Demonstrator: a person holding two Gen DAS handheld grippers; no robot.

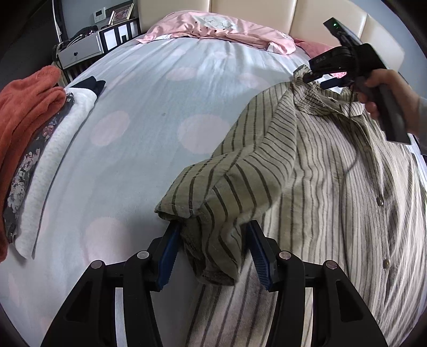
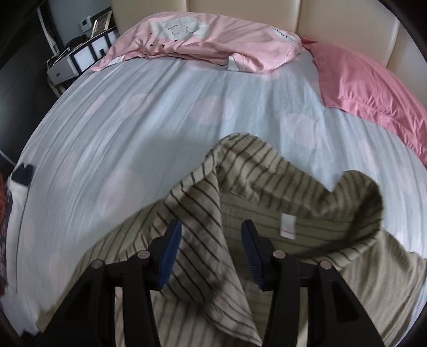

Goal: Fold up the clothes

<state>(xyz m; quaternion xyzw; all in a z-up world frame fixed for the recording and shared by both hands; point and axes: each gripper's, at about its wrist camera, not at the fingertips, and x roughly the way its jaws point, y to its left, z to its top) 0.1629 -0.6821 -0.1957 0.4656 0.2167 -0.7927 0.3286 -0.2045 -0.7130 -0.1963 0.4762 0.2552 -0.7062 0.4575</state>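
A striped shirt (image 1: 315, 170) lies on the bed (image 1: 149, 112), filling the lower right of the left wrist view, its button placket running from the collar at upper right down toward the lower right edge. One sleeve (image 1: 213, 192) is folded across toward the frame's centre, cuff pointing left.

The left gripper (image 1: 212, 256) sits at the bottom centre, its blue fingers (image 1: 168, 256) set fairly wide with the sleeve's cuff end bunched between them; whether they actually pinch the cloth I cannot tell. The right gripper (image 1: 320, 78) is at the upper right, held by a hand (image 1: 379, 88), its tips at the collar (image 1: 315, 93); from here its grip is not clear.

Along the left edge a stack of folded clothes (image 1: 40, 149) rests: orange on the outside, then a floral piece, then white knit. A pink pillow (image 1: 218, 29) lies at the top by the cream headboard (image 1: 253, 8), and a nightstand (image 1: 80, 48) stands at the upper left. Open sheet lies between the stack and the shirt.

The right wrist view alone shows the inside of the collar with a white label (image 2: 287, 223) and a second, darker pink pillow (image 2: 373, 90) at the right. There the right gripper's (image 2: 210, 253) fingers (image 2: 169, 256) stand apart, a fold of collar cloth between them.
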